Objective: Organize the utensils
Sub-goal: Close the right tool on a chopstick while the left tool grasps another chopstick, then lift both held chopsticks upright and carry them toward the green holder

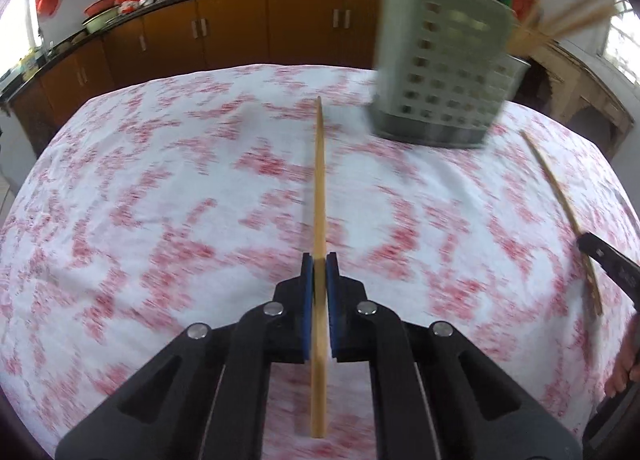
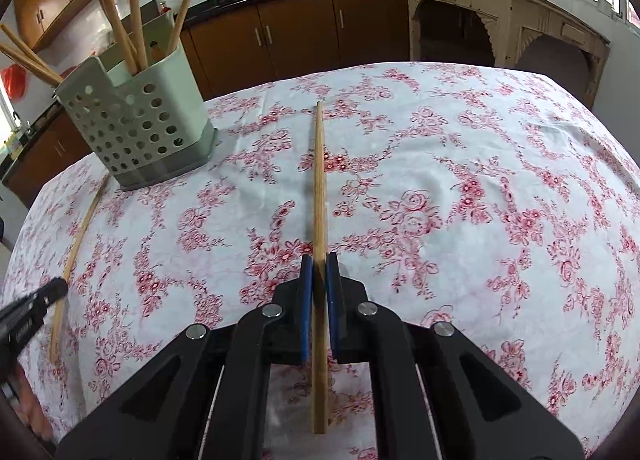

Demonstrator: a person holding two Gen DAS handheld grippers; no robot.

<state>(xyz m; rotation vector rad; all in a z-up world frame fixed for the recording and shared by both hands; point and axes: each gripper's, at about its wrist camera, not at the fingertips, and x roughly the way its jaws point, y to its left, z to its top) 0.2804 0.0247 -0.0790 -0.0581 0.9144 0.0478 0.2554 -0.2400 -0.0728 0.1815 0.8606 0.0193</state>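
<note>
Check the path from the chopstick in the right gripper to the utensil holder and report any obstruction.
Nothing visible blocks it. The right gripper holds its chopstick; only bare tablecloth lies between it and the holder.

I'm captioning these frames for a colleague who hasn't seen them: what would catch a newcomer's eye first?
First, each gripper, left gripper and right gripper, is clamped on a long bamboo chopstick, left chopstick and right chopstick, pointing straight ahead. Next, the pale green perforated plastic utensil holder, stuffed with more chopsticks, stands on the white tablecloth with red roses.
</note>
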